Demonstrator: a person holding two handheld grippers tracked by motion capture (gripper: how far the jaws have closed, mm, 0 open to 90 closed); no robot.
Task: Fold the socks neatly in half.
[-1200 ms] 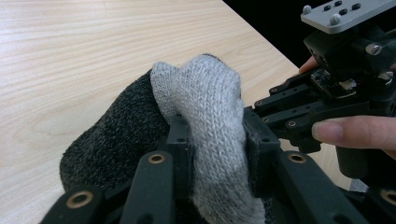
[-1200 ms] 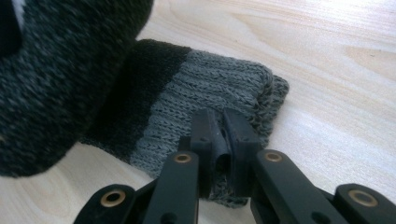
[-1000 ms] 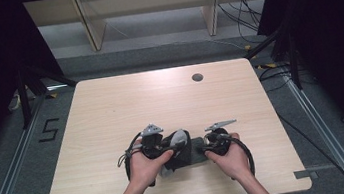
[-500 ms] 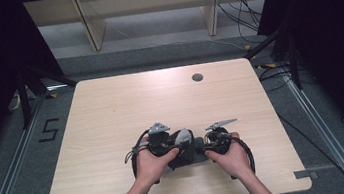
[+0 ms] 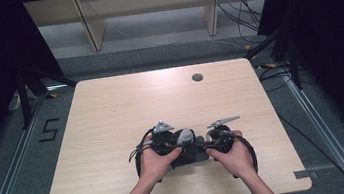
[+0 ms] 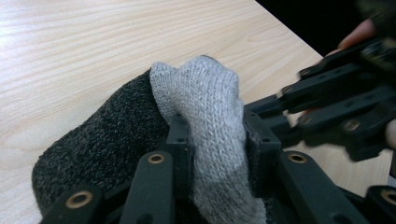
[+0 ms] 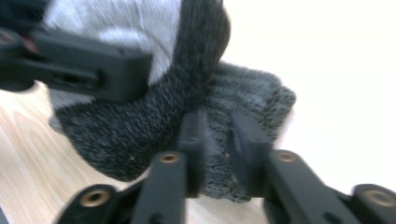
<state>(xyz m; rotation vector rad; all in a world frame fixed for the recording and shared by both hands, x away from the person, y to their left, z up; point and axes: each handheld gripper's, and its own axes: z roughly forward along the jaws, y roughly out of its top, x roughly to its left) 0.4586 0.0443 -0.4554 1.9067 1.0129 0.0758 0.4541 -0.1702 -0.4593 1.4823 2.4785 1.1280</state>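
Now both grippers meet over a sock (image 5: 187, 148) near the bench (image 5: 112, 115) edge at six o'clock. The left gripper (image 6: 212, 140) has its fingers (image 6: 180, 144) clamped on the sock's light grey part. The right gripper (image 7: 217, 140), at three o'clock of it, pinches the dark knit edge between narrow fingers (image 7: 191, 140).

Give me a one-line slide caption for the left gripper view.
Left gripper pinching the light grey part of a dark knitted sock on the wooden table.
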